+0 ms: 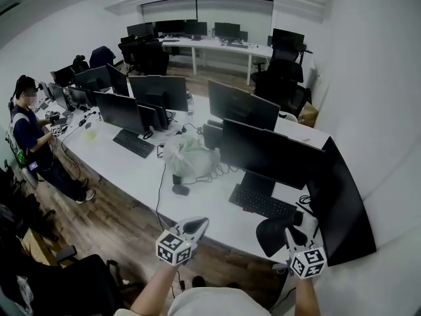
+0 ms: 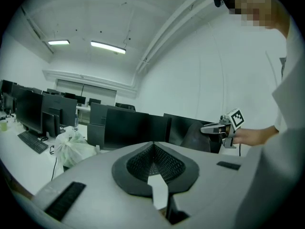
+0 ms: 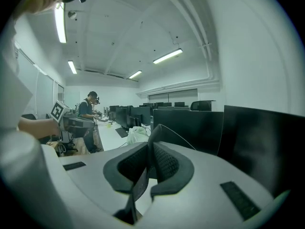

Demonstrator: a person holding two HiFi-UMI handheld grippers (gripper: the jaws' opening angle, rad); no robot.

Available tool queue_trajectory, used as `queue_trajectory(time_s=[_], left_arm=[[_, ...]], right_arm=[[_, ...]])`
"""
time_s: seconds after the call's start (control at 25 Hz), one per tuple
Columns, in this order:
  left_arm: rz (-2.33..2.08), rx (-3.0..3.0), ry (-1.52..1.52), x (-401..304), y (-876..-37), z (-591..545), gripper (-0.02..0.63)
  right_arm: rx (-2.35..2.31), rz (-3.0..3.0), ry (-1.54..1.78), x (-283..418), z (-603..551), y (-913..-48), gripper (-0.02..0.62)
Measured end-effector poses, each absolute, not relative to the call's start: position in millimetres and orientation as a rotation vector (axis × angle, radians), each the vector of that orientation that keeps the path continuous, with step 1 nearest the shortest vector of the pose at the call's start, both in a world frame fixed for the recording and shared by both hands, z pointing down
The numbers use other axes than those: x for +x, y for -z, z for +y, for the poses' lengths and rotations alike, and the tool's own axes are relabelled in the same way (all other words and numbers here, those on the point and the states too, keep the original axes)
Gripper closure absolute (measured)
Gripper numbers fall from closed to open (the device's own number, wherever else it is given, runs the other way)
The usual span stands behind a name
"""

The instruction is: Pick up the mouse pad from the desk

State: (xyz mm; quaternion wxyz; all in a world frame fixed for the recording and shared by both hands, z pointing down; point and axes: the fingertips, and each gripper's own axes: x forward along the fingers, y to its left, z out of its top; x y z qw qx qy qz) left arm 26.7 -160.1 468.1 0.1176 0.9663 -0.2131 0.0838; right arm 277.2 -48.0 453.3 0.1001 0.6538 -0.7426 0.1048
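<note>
In the head view, my right gripper (image 1: 290,235) pinched the dark mouse pad (image 1: 271,234) just on the near side of the keyboard (image 1: 263,203). The left gripper (image 1: 197,226) was further left of the keyboard. In the left gripper view, its jaws were pressed together, empty. In the right gripper view, the pad (image 3: 151,135) stood edge-on between the clamped jaws.

mouse pad (image 1: 271,234) edge hidden behind right gripper (image 1: 289,234), 2 forearms (image 1: 160,293) cut off below

We can read no words, brands or numbers anywhere; the only markings are black-and-white square patterns on the left marker cube (image 1: 172,249) and the right marker cube (image 1: 308,262).
</note>
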Motion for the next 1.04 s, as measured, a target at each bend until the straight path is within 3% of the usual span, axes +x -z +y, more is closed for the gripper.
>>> queue_trajectory(time_s=[1.04], left_arm=[[-0.555,2.862,-0.185,7.4,-453.4,-174.4,0.591]], right_arm=[[2.043,-2.180,-0.294,261.8,-48.9,-433.2,0.552]])
